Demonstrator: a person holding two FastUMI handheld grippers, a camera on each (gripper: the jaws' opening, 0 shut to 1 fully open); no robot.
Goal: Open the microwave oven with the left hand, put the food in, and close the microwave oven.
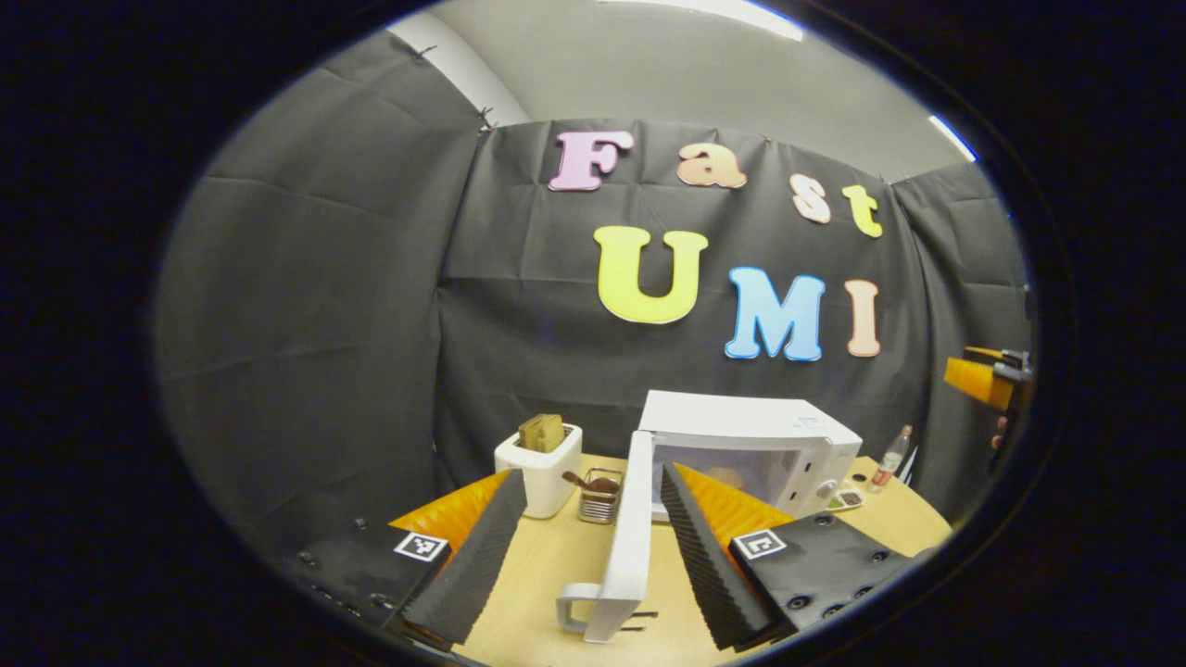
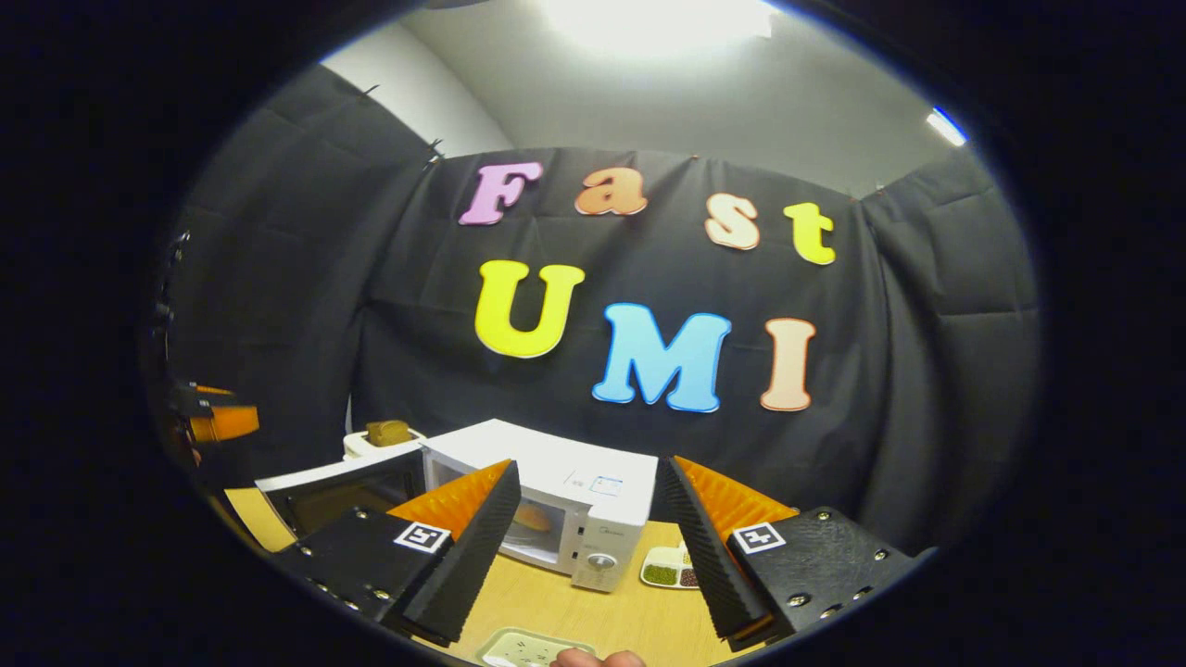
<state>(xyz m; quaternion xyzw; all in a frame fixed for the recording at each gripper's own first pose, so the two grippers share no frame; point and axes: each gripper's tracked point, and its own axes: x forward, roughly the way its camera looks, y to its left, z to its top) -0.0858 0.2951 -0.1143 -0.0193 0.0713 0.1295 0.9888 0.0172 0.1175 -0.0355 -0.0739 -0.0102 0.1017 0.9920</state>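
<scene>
Ribbed pads on the left gripper [image 1: 593, 537] stand wide apart and hold nothing; the door [image 1: 628, 537] of the microwave [image 1: 750, 454] swings out edge-on between its fingers, touching neither, its handle [image 1: 579, 611] low and nearest the camera. That spread, straddling the door, suits a push to shut it, I judge. Beyond the door, something orange, likely the food [image 1: 727, 477], already sits in the cavity, so closing looks like the step left.

Left of the door, past the left finger, stand a white box [image 1: 539, 468] with a brown block in it and a wire basket [image 1: 600, 498]. Right of the oven lie a small dish [image 1: 845, 498] and a bottle [image 1: 891, 456]. None blocks the door's swing.

Far right, the right gripper [image 1: 987, 380] hangs well clear. In its own view the right gripper [image 2: 588, 547] is equally wide and empty, aimed at the oven's knob side, with a tray [image 2: 672, 570] just beyond its right finger and a hand [image 2: 598, 659] at the bottom edge.
</scene>
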